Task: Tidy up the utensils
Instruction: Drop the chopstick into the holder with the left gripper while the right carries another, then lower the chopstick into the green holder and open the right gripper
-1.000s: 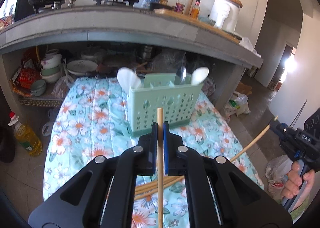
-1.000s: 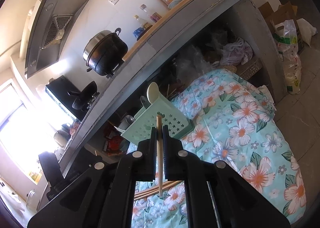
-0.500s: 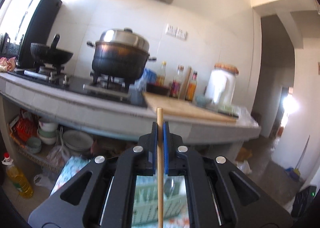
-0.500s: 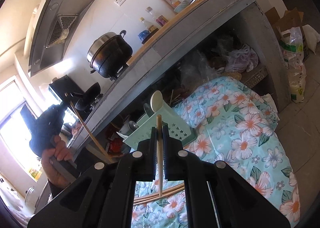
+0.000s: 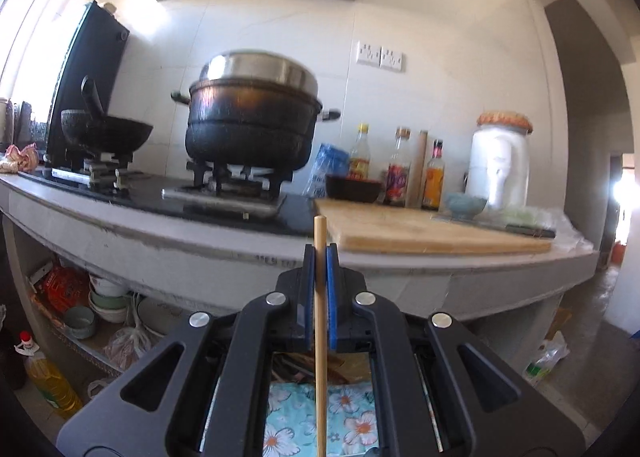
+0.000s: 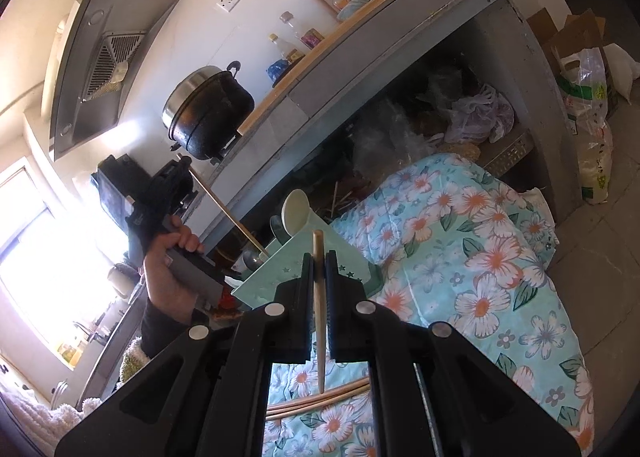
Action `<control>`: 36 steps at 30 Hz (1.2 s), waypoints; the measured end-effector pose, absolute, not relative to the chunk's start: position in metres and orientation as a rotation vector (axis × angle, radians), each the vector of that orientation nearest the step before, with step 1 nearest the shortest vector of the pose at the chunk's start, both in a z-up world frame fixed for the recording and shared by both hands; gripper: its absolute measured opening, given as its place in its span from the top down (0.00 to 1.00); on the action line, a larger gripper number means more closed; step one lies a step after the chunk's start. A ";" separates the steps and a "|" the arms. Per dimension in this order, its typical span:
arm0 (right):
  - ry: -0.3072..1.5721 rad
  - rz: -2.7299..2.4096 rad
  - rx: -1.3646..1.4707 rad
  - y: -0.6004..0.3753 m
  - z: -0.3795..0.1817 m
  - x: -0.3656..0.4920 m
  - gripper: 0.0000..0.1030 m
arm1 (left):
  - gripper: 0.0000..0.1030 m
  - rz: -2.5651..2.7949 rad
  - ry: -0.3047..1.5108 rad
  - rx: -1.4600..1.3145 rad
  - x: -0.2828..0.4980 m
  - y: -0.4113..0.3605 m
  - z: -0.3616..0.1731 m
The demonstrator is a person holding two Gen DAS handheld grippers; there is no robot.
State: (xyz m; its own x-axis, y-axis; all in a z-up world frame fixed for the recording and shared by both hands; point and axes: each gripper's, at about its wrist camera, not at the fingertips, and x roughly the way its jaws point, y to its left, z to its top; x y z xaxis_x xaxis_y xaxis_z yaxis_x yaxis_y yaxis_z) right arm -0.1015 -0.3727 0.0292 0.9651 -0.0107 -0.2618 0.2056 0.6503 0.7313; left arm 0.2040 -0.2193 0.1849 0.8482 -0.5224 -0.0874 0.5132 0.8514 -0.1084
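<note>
My left gripper [image 5: 320, 253] is shut on a wooden chopstick [image 5: 321, 333] that stands upright between its blue pads, and it points level at the kitchen counter. In the right wrist view that left gripper [image 6: 182, 167] is raised at the left, its chopstick [image 6: 228, 211] slanting down to the mint green utensil basket [image 6: 296, 269]. My right gripper [image 6: 319, 259] is shut on another chopstick [image 6: 320, 313], just in front of the basket. A pale spoon [image 6: 295, 209] stands in the basket. Several loose chopsticks [image 6: 320, 397] lie on the floral cloth [image 6: 460, 257].
A grey counter [image 5: 200, 249] carries a black pot [image 5: 252, 125], a wok [image 5: 104, 133], bottles [image 5: 400, 169], a cutting board [image 5: 420, 229] and a white jug [image 5: 500, 165]. Bowls [image 5: 104, 297] and an oil bottle [image 5: 48, 377] sit beneath. Bags [image 6: 588, 125] stand on the floor at the right.
My left gripper rose and tilted up with its chopstick; its view went from the basket to the counter. In the right wrist view it came in at the left, its chopstick reaching the basket.
</note>
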 end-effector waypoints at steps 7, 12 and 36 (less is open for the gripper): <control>0.248 -0.134 0.865 -0.378 0.025 -0.102 0.94 | 0.95 -0.546 0.242 -0.029 0.215 -0.218 0.144; 0.246 -0.138 0.854 -0.373 0.029 -0.104 0.94 | 0.65 -0.562 0.298 -0.029 0.205 -0.199 0.133; 0.068 -0.058 0.543 -0.339 0.168 -0.065 0.94 | 0.16 -0.642 0.545 0.153 0.087 -0.073 0.052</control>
